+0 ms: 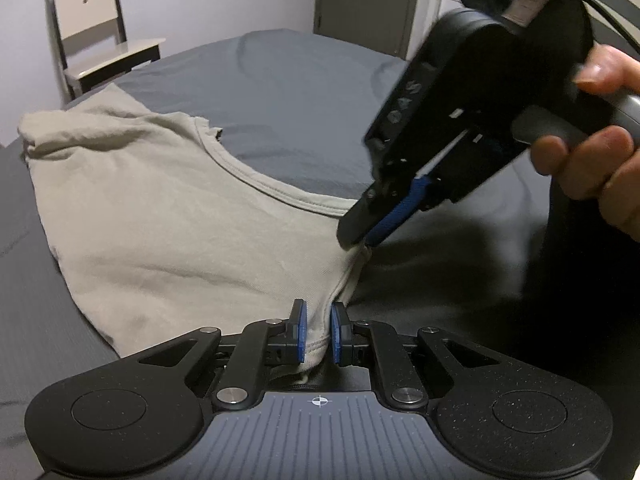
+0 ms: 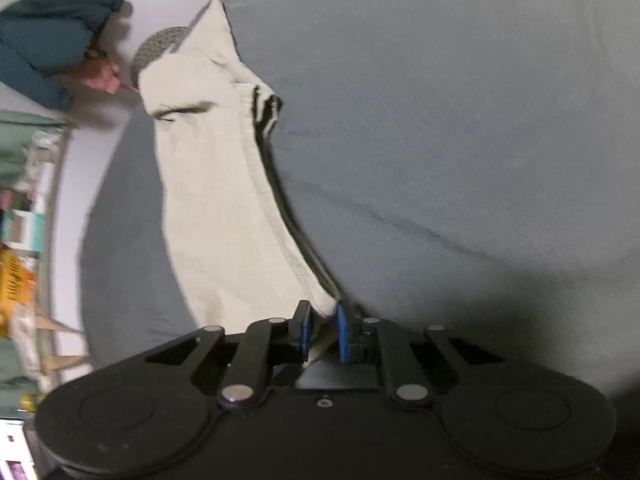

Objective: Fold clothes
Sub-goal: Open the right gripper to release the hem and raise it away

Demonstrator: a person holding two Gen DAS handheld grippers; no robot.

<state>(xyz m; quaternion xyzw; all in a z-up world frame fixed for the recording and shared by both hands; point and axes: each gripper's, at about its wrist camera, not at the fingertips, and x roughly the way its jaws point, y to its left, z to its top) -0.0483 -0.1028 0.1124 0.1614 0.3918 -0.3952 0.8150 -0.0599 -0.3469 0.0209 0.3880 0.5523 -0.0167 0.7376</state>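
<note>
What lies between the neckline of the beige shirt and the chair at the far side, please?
In the left wrist view, only bare grey bedsheet lies between the beige shirt neckline and the chair; nothing else rests on that stretch.

- We see the chair (image 1: 96, 36) cut off at the top edge.
- Clutter (image 2: 20, 248) at the left is too blurred for us to name.

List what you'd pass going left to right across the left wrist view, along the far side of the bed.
Chair → beige T-shirt → bare grey bedsheet → right tongs pinching the shirt → hand holding them.
</note>
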